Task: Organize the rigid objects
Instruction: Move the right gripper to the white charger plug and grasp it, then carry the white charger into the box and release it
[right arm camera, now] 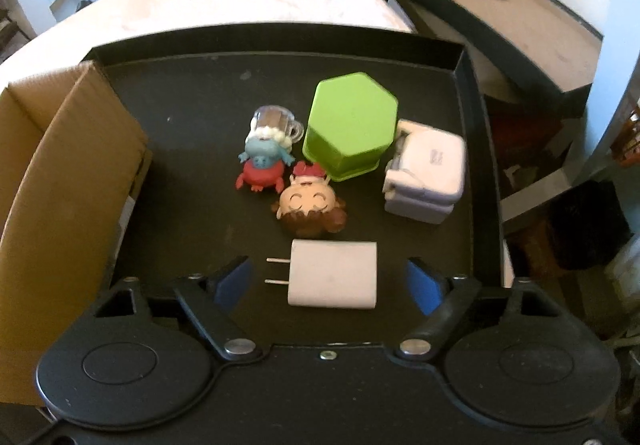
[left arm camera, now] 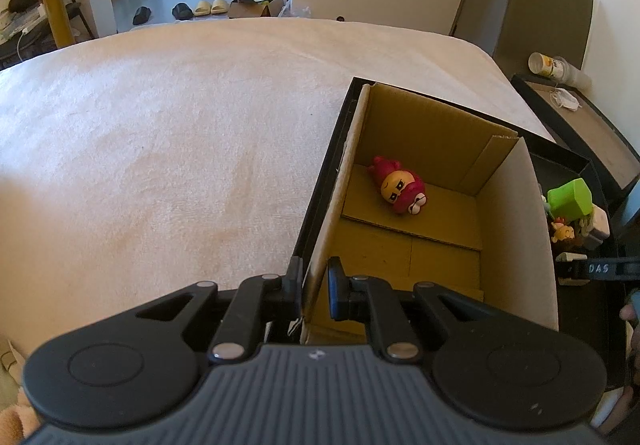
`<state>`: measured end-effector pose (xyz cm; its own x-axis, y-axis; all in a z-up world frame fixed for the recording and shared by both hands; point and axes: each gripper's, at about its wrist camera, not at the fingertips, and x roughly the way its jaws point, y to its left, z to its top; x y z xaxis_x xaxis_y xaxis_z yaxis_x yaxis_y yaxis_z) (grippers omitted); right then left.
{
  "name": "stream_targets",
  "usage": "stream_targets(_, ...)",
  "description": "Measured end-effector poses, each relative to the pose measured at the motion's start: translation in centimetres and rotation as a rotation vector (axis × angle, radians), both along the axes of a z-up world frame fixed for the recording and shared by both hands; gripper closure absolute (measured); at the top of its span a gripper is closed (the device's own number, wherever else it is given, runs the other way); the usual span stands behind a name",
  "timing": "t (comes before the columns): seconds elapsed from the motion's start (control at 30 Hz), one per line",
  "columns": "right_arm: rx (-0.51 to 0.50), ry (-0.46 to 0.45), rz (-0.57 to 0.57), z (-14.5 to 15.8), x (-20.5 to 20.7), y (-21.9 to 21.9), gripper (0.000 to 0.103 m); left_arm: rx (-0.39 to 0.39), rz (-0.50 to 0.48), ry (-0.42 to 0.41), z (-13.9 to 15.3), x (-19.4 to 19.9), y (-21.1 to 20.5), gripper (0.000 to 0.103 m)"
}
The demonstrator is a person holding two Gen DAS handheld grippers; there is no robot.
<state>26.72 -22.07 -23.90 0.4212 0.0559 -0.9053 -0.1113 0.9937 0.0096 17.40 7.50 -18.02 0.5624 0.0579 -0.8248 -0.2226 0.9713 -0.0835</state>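
The left tool (left arm camera: 314,291) pinches the box (left arm camera: 516,245) wall; a red toy (left arm camera: 400,189) lies inside at 12 o'clock. The right tool (right arm camera: 330,283) hangs released around the charger (right arm camera: 334,273) in the black tray (right arm camera: 280,45), other toys at 12 o'clock.

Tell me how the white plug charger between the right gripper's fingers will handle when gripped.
The white plug charger looks like a rigid, flat-sided block, so the open right gripper should clamp it without flexing. Its smooth shell may be a bit slippery. It lies flat on the black tray, so it is unlikely to roll; its prongs point toward the left finger.
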Motion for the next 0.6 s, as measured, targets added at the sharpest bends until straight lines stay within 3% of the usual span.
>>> stream_targets(0.07, 0.006, 0.018, 0.012, -0.4, 0.0, 0.1, 0.041, 0.012, -0.005, -0.001, 0.0, 0.0, -0.2, 0.092)
stream_targets(0.27, 0.007, 0.021, 0.040, -0.2, -0.6, 0.4, 0.043, 0.003, -0.003, -0.003, 0.0, -0.1, 0.0, 0.092)
stream_targets(0.6, 0.028, 0.000, 0.096, 2.7, -2.2, 1.6, 0.043, -0.012, -0.003, -0.004, 0.1, -0.1, 0.2, 0.092)
